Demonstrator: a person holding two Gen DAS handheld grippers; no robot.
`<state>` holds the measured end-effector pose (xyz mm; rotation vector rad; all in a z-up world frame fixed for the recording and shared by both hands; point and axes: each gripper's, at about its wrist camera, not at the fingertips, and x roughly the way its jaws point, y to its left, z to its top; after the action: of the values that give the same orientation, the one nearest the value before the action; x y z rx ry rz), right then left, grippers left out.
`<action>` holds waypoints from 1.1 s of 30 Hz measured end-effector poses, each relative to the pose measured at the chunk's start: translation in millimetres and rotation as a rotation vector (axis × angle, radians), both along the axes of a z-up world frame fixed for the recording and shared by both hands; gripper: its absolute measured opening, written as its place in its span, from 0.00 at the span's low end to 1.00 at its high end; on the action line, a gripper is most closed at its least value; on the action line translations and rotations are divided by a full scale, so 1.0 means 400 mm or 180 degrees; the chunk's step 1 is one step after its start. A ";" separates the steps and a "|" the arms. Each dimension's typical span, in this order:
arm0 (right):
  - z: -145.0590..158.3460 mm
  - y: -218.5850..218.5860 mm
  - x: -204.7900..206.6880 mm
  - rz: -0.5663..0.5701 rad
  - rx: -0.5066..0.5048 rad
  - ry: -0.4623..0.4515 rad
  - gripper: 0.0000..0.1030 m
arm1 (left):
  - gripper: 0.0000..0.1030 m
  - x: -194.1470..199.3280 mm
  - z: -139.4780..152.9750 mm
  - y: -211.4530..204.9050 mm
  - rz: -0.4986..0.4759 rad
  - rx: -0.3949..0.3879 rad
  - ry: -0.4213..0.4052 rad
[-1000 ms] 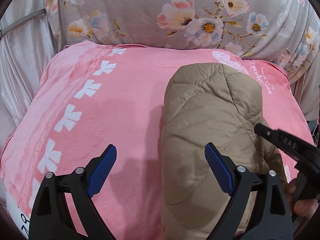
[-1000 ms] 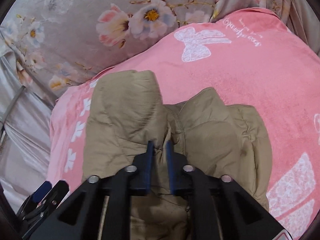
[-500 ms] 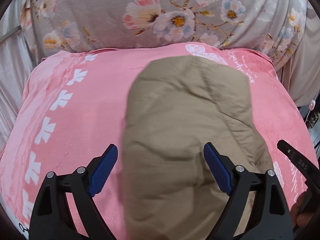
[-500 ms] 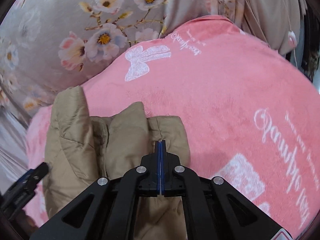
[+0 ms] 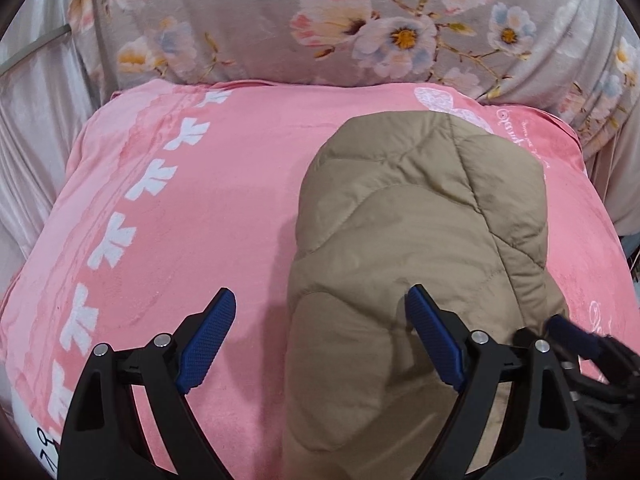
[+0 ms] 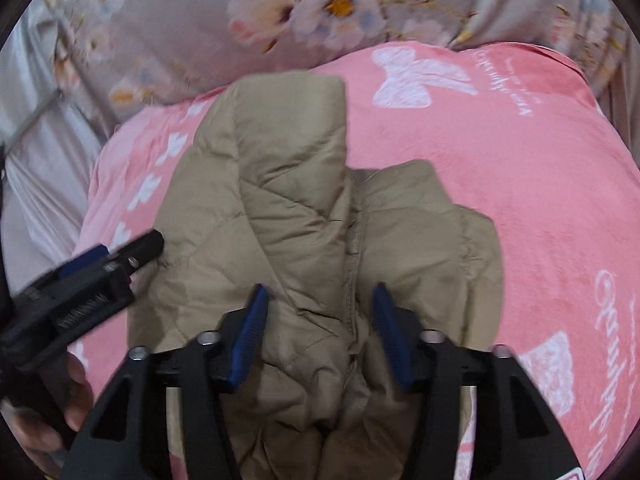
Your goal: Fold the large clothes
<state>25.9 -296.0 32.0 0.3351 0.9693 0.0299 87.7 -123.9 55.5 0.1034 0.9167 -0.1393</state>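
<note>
The tan jacket (image 6: 320, 248) is stretched toward 12 o'clock under the right gripper (image 6: 320, 332), just opened, nothing held. The left gripper (image 5: 320, 340) is spread wide.

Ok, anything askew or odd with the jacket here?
Slightly. The tan quilted jacket lies bunched on the pink blanket, one flap overlapping unevenly along the middle seam. No damage or spill visible.
</note>
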 end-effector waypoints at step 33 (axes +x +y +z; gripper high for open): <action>-0.178 -0.190 -0.122 -0.0946 -0.0562 0.0359 0.07 | 0.93 -0.013 -0.129 -0.226 -0.0582 0.0022 0.0183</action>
<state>-22.8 -372.2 -39.4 0.3175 1.0174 -0.3466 82.7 -214.4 3.7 0.1907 0.9646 -0.3101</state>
